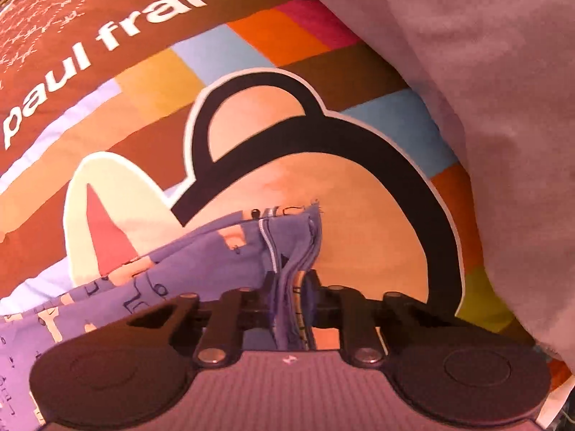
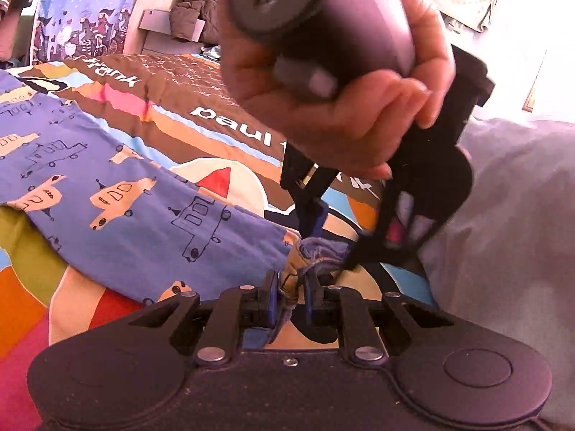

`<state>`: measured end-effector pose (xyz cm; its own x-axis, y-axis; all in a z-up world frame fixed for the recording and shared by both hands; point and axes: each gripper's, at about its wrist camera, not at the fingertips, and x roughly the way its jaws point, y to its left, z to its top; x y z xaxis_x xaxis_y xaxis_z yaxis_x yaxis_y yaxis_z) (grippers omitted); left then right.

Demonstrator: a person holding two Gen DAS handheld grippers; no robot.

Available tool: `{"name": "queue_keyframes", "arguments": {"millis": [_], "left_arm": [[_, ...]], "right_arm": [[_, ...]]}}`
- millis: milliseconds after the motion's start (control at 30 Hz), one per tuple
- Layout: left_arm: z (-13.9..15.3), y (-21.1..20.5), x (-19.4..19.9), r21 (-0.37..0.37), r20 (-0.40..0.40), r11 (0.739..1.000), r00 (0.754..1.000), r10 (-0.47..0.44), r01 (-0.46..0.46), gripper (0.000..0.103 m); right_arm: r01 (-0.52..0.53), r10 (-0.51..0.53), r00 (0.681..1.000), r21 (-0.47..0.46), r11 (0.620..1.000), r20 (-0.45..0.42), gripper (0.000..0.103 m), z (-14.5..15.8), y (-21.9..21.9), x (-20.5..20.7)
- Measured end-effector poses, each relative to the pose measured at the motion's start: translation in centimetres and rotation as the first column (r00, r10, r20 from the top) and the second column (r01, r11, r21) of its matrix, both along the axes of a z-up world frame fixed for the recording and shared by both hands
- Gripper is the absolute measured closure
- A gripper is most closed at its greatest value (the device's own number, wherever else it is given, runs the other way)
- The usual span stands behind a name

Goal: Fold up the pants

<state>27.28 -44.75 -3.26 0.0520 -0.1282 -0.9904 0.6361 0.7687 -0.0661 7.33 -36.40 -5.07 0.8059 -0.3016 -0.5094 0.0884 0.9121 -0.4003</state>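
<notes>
Blue printed cotton, the pants (image 1: 201, 262), is seen in the left wrist view bunched into several layers and clamped between the closed fingers of the left gripper (image 1: 287, 287), with a stitched seam and frayed edge standing just above the pinch. The rest of the fabric trails off to the left over the "paul frank" bedspread (image 1: 151, 82), and a grey blanket (image 1: 485, 89) is draped along the right. Slippage is judged likely here: the hold is taken on a thick edge bundle, so inner layers could be pulled free if tension is applied unevenly. In the right wrist view, the right gripper (image 2: 289, 294) is shut on a crumpled wad of the same pants (image 2: 118, 186), which are spread out to the left across the bedspread (image 2: 201, 82). The left hand (image 2: 341, 107) and its gripper (image 2: 323, 226) are held right beside this pinch point, almost touching. A collision or snagged linkage is judged possible at this spacing, and a skewed fold could result from both grips sitting on one bunched corner. The soft, wrinkled bed gives little support for a crisp crease. Behind, a dark jacket (image 2: 196, 3), a patterned wall hanging (image 2: 79, 18) and a pale wall are visible.
</notes>
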Motion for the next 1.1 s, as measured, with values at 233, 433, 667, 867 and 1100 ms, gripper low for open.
{"name": "queue_keyframes", "arguments": {"millis": [233, 433, 667, 867, 1100], "left_arm": [[0.3, 0.9, 0.4, -0.069, -0.02, 0.995, 0.998, 0.065, -0.066, 0.092], [0.2, 1.7, 0.5, -0.113, -0.029, 0.99, 0.996, 0.082, -0.085, 0.093], [2.2, 4.4, 0.4, -0.207, -0.02, 0.971, 0.992, 0.121, -0.123, 0.094], [5.4, 9.5, 0.5, -0.364, -0.042, 0.918, 0.988, 0.151, -0.156, 0.093], [7.4, 18.1, 0.5, -0.476, -0.034, 0.857, 0.978, 0.204, -0.196, 0.093]], "right_arm": [[0.039, -0.04, 0.999, 0.087, 0.995, 0.009, 0.071, 0.8, -1.4, -0.8], [0.078, -0.08, 0.997, 0.215, 0.974, 0.0, 0.061, 0.8, -2.9, -0.4], [0.053, -0.063, 0.997, 0.227, 0.972, 0.035, 0.09, 1.5, -2.0, -0.2], [0.003, -0.022, 0.993, 0.167, 0.986, 0.114, 0.091, 3.7, 1.2, -0.6], [-0.09, 0.077, 0.985, 0.08, 0.993, 0.154, 0.092, 5.5, 7.5, -0.6]]}}
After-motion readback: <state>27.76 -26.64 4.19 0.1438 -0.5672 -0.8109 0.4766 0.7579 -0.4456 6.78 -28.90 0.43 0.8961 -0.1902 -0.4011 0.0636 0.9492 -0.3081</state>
